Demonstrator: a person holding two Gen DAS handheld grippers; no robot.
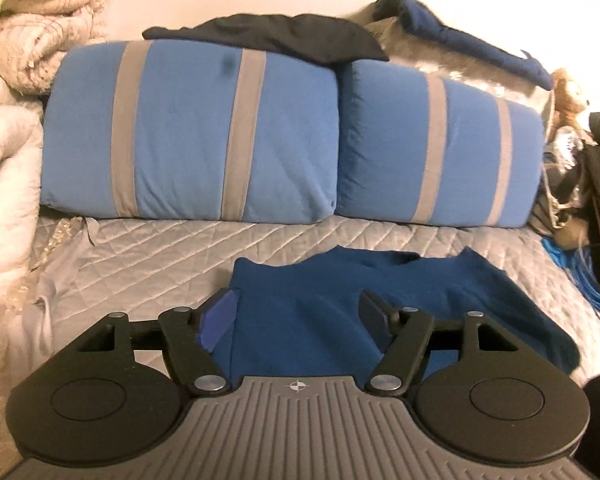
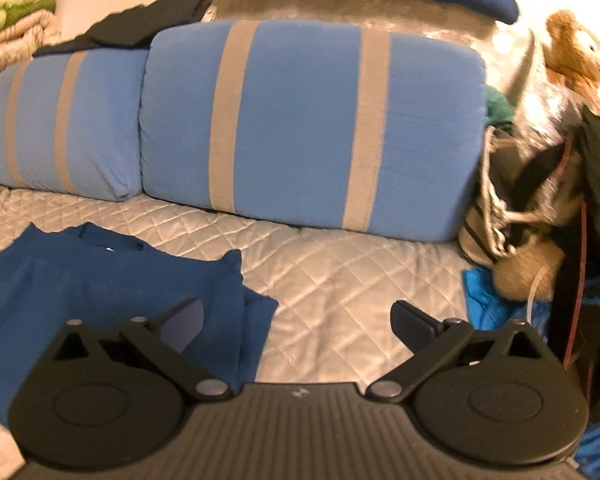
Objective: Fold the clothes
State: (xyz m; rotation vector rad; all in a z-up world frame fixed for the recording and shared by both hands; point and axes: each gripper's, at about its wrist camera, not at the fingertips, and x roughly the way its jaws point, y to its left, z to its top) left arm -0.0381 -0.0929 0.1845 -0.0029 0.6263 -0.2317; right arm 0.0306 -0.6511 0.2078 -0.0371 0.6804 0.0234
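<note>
No box, basket or other container is clearly visible; the heap far off to the right gripper's right is too tangled to sort out.

The left gripper (image 1: pixel 298 308) hangs over a dark blue garment (image 1: pixel 308 312) with its jaws spread wide and nothing between them. Whether its fingers touch the cloth cannot be told. The garment lies flat on a grey quilted cover (image 1: pixel 172 248), directly ahead of and beneath this gripper, its neckline pointing away toward two blue pillows with grey stripes (image 1: pixel 188 136).

The right gripper (image 2: pixel 298 322) is spread wider still and holds nothing. Its left finger (image 2: pixel 184 326) sits above the garment's right edge (image 2: pixel 256 312), its right finger over bare quilt.

A teddy bear (image 2: pixel 576 52) sits far ahead to the right. The garment's near hem is hidden behind both grippers' bodies.
</note>
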